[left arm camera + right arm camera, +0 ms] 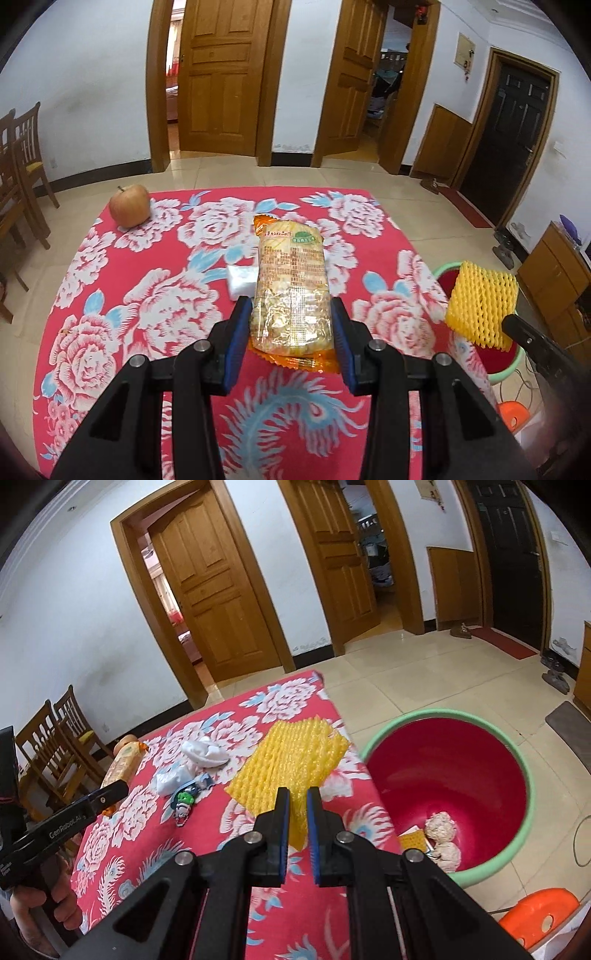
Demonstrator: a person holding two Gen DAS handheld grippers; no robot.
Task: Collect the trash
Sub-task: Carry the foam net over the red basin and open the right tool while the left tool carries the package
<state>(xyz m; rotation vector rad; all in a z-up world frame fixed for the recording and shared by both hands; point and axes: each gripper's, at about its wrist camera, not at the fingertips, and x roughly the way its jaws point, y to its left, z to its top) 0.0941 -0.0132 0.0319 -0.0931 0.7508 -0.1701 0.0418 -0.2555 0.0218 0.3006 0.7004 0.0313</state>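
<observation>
My left gripper (291, 306) is shut on a yellow-orange snack wrapper (290, 280) and holds it above the red floral table (147, 295). The wrapper also shows in the right wrist view (122, 764), at the tip of the left gripper (110, 794). My right gripper (297, 794) is shut on a yellow foam fruit net (288, 764), held over the table's right edge beside the bin. The net also shows in the left wrist view (480, 306). The bin (517, 760) is red inside with a green rim and holds crumpled trash (441, 834).
An apple (130, 205) sits at the table's far left corner. A white plastic scrap (240, 280), crumpled white tissue (205, 751), a white bag (171, 777) and a small green-blue toy (184, 799) lie on the table. Wooden chairs (22, 162) stand left. An orange stool (535, 915) stands right.
</observation>
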